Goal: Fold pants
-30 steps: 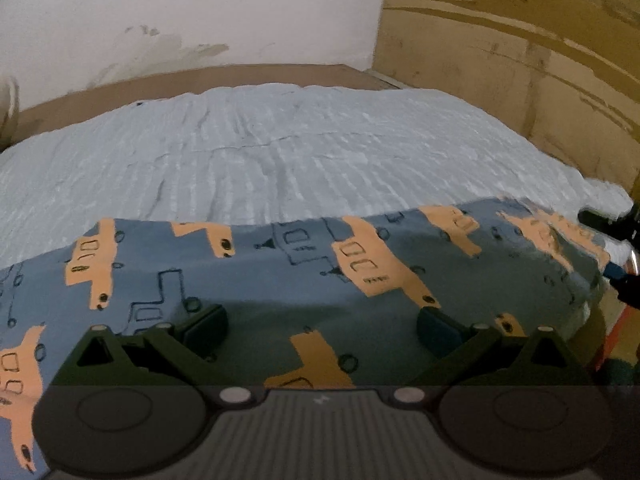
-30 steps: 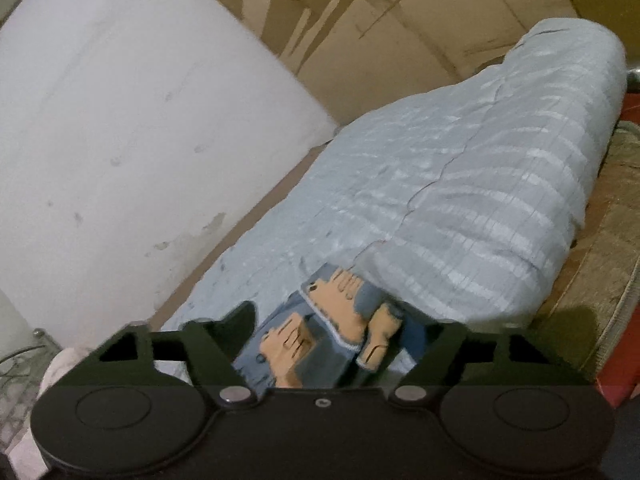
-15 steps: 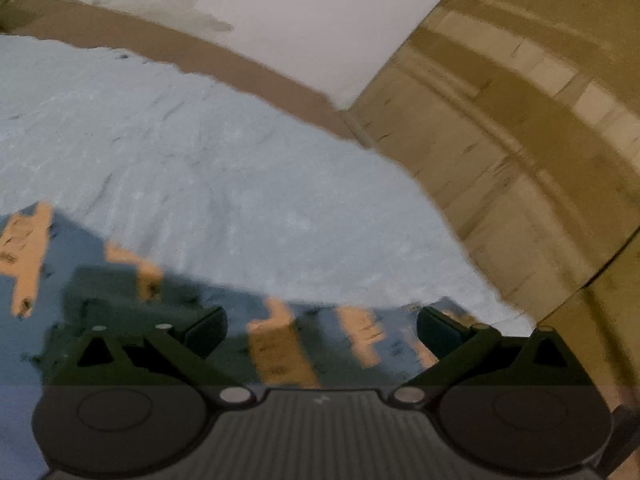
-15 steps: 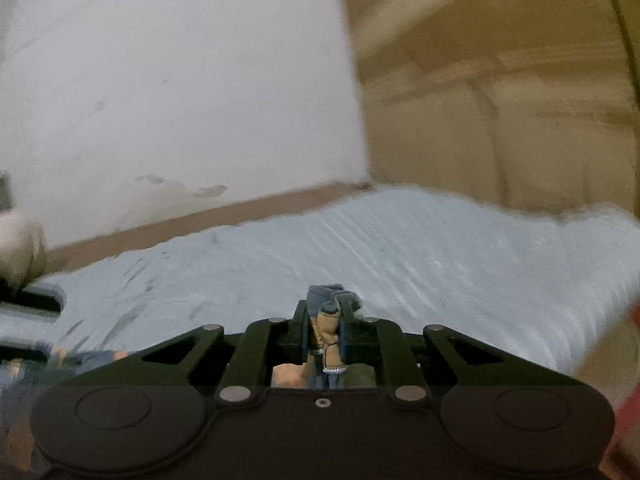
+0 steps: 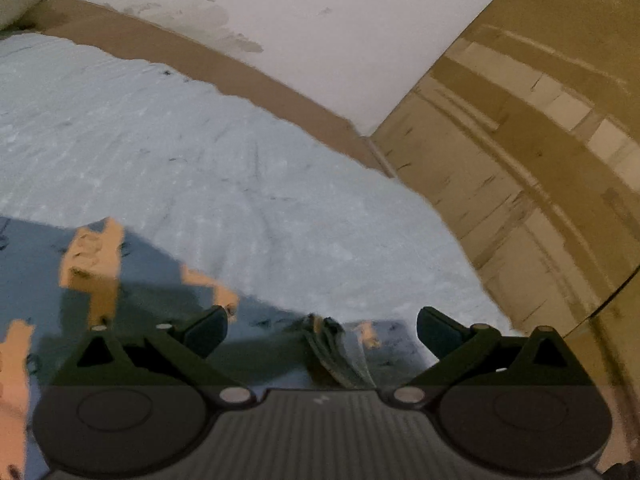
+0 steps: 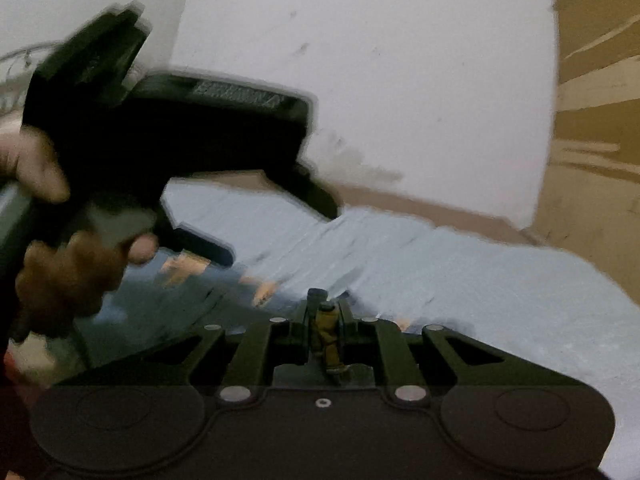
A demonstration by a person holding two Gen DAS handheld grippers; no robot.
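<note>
The pants [image 5: 48,280] are blue with orange vehicle prints and lie on a light blue bed cover [image 5: 200,152]. In the left wrist view my left gripper [image 5: 322,326] is open, low over the pants, with a bunched fold of the cloth [image 5: 340,356] rising between its fingers. In the right wrist view my right gripper [image 6: 326,312] is shut on a pinched edge of the pants [image 6: 328,336]. The pants [image 6: 168,292] stretch off to its left, where the left gripper [image 6: 200,248] hovers over them, held by a hand.
A white wall [image 5: 320,20] runs behind the bed, with a brown strip [image 5: 248,76] along its base. Cardboard-coloured panels [image 5: 540,140] close off the right side, also shown in the right wrist view [image 6: 592,120]. The bed cover [image 6: 500,296] extends to the right.
My right gripper has shut on the pants edge and swung left, bringing the left gripper into its view. My left gripper has moved right along the pants; a fold now stands between its fingers.
</note>
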